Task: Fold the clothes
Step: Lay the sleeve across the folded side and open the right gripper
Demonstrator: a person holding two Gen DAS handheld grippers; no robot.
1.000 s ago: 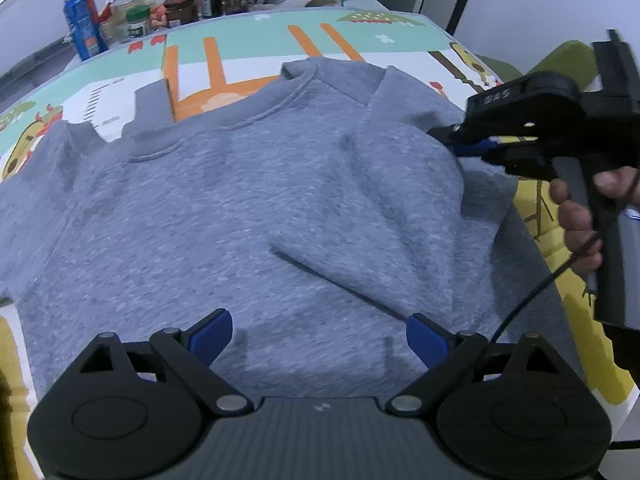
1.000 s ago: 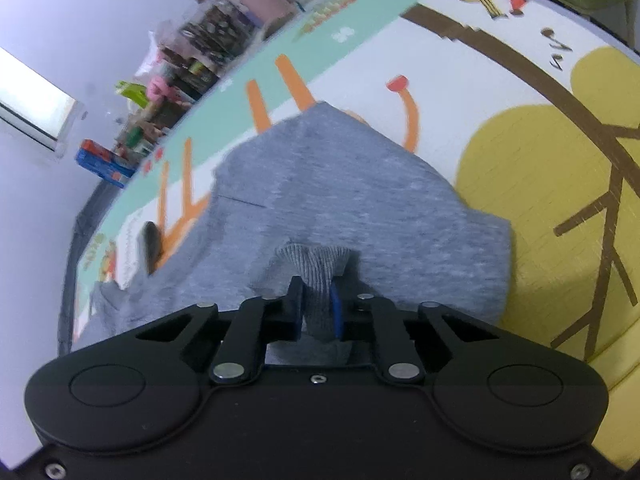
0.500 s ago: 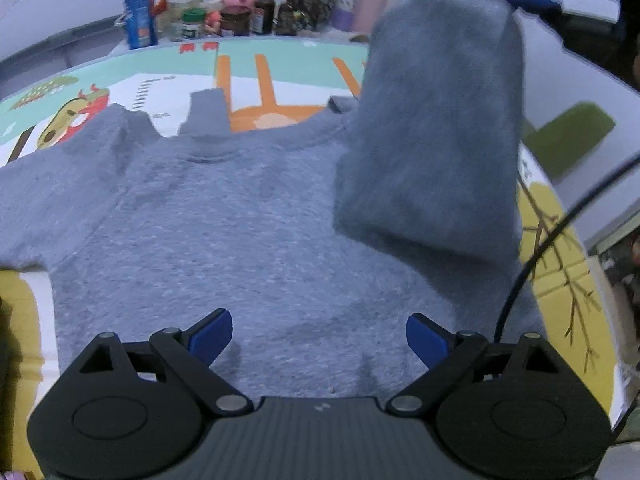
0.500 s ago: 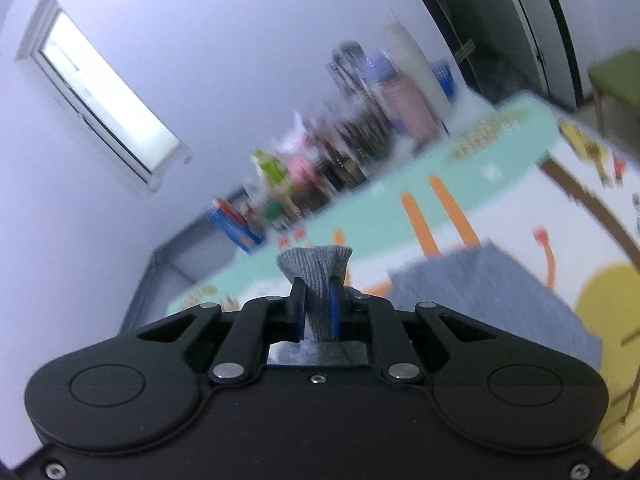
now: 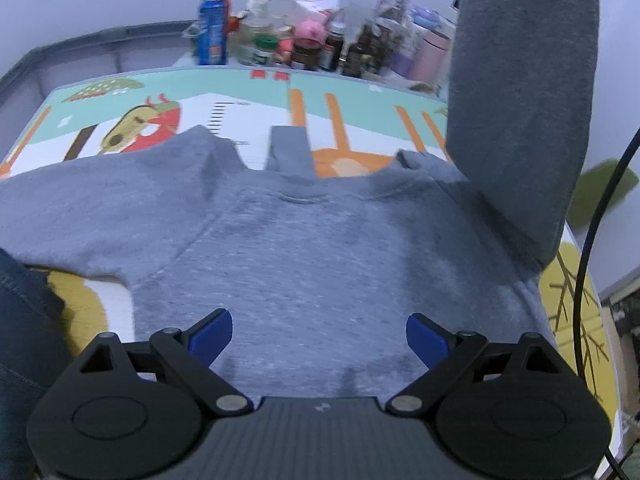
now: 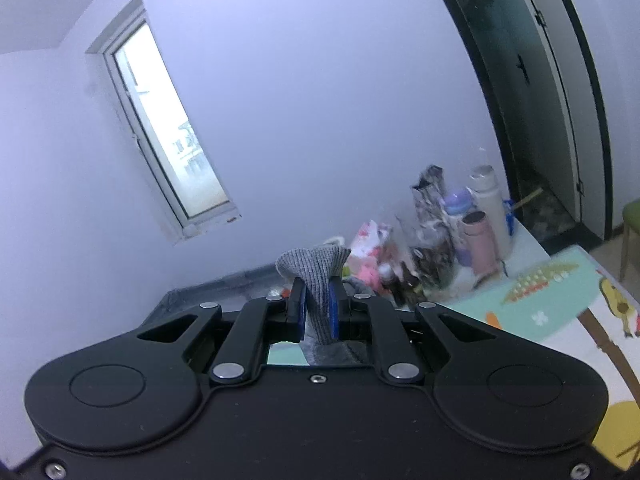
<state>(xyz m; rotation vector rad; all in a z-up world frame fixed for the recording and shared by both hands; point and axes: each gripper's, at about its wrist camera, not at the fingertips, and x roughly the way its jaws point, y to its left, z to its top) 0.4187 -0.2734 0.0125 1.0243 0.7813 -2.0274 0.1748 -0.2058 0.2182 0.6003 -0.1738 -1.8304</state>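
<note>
A grey sweatshirt [image 5: 304, 240] lies spread flat on the patterned mat [image 5: 248, 92], collar at the far side. Its right sleeve [image 5: 520, 92] is lifted high and hangs down at the right of the left wrist view. My left gripper [image 5: 319, 330] is open and empty, low over the sweatshirt's near hem. My right gripper [image 6: 318, 304] is shut on the ribbed sleeve cuff [image 6: 314, 276], held high and pointing at the wall.
Bottles, jars and a blue can [image 5: 214, 30] crowd the far edge of the table; they also show in the right wrist view [image 6: 460, 232]. Dark denim [image 5: 20, 328] lies at the near left. A black cable [image 5: 592, 240] hangs at the right. A green chair [image 6: 632, 220] stands beyond the table.
My right gripper has lifted the sleeve cuff from the sweatshirt's body high into the air, tilting up toward the wall. My left gripper has shifted left along the hem, still open.
</note>
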